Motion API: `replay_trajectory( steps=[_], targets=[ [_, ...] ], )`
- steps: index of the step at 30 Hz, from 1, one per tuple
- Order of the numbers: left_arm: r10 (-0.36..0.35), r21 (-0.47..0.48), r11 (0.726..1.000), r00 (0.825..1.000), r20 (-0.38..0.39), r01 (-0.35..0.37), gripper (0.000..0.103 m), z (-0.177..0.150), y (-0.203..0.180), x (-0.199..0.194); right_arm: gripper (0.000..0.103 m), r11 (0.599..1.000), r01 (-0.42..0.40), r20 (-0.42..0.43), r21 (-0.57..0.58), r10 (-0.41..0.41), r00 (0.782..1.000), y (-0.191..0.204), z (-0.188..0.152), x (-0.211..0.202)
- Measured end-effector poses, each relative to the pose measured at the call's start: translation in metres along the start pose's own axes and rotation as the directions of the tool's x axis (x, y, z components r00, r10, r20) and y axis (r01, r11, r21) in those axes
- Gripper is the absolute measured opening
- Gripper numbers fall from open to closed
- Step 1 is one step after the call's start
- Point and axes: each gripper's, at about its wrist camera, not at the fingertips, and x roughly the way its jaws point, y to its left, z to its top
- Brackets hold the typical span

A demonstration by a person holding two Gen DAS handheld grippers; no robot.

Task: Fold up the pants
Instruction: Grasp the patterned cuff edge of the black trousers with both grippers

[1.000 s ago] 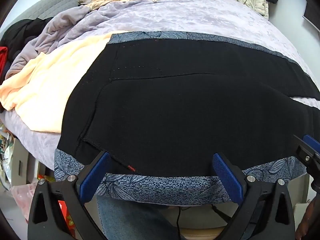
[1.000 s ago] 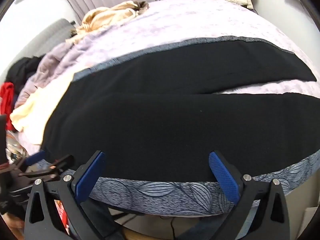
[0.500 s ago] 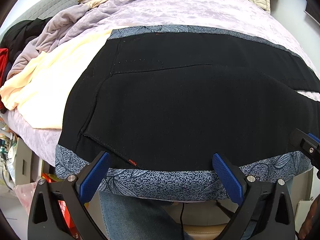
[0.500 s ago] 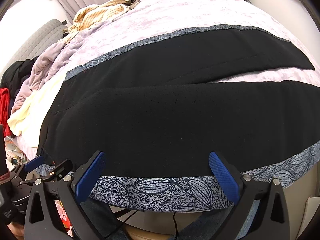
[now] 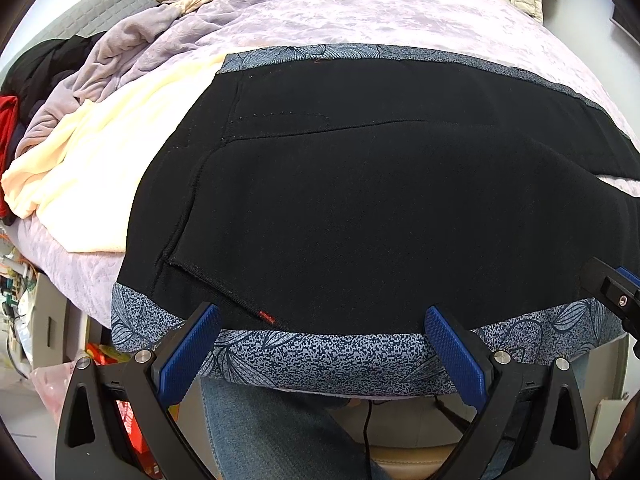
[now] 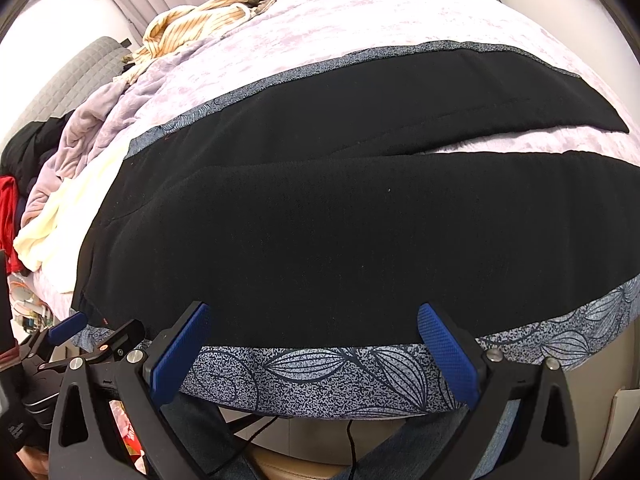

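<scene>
Black pants [image 5: 360,200] lay spread flat on the bed [image 5: 380,12], inside out with patterned side strips showing, waist toward my left, both legs running right with a gap between them in the right wrist view. The near edge strip [image 6: 320,372] hung at the bed edge. Since a second ago both views had eased closer and higher over the fabric, so I judged the near-edge grasp imminent. Left hand-held gripper [image 5: 322,354] was wide open, holding nothing. Right hand-held gripper [image 6: 314,350] was likewise wide open, empty. Cream blanket [image 5: 100,168] lay just beside the waist.
</scene>
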Motion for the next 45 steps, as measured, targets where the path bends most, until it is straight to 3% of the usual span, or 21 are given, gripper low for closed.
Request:
replay_trajectory(
  steps=[45],
  targets=[
    [-0.002,0.001,1.000,1.000,-0.011,0.002,0.102,-0.003,-0.001,0.003,0.103,1.000,0.007,-0.028,0.008,-0.007,1.000,0.002,-0.007,0.011]
  ],
)
